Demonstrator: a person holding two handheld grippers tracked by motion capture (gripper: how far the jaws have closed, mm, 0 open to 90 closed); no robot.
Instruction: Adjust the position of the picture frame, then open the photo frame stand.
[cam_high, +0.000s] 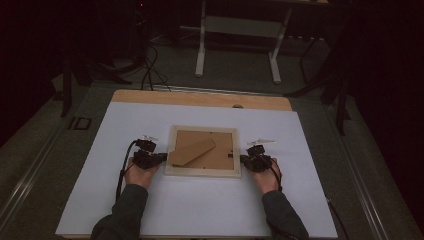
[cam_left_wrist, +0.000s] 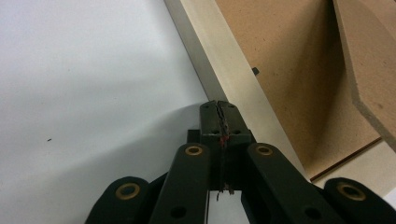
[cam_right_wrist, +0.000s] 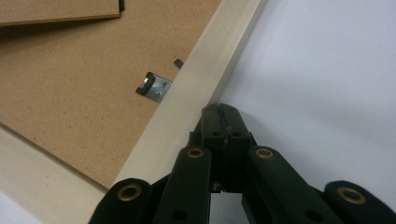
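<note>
A pale wooden picture frame (cam_high: 202, 171) lies face down on the white table top, its brown backing board (cam_high: 220, 155) up and a brown stand flap (cam_high: 191, 152) across it. My left gripper (cam_high: 163, 157) rests at the frame's left edge (cam_left_wrist: 224, 70), jaws shut with nothing between them, tips touching the wood. My right gripper (cam_high: 243, 159) sits at the frame's right edge (cam_right_wrist: 201, 88), jaws shut and empty, tips against the rim. A small metal clip (cam_right_wrist: 154, 87) holds the backing board (cam_right_wrist: 79, 88) near the right gripper (cam_right_wrist: 223, 109). The left gripper (cam_left_wrist: 219, 105) has the stand flap (cam_left_wrist: 369, 56) beyond it.
The white sheet (cam_high: 125, 205) covers a wooden table whose bare strip (cam_high: 200, 98) shows at the far edge. Beyond the table a light metal stand (cam_high: 240, 40) and cables (cam_high: 150, 70) sit on the dark floor.
</note>
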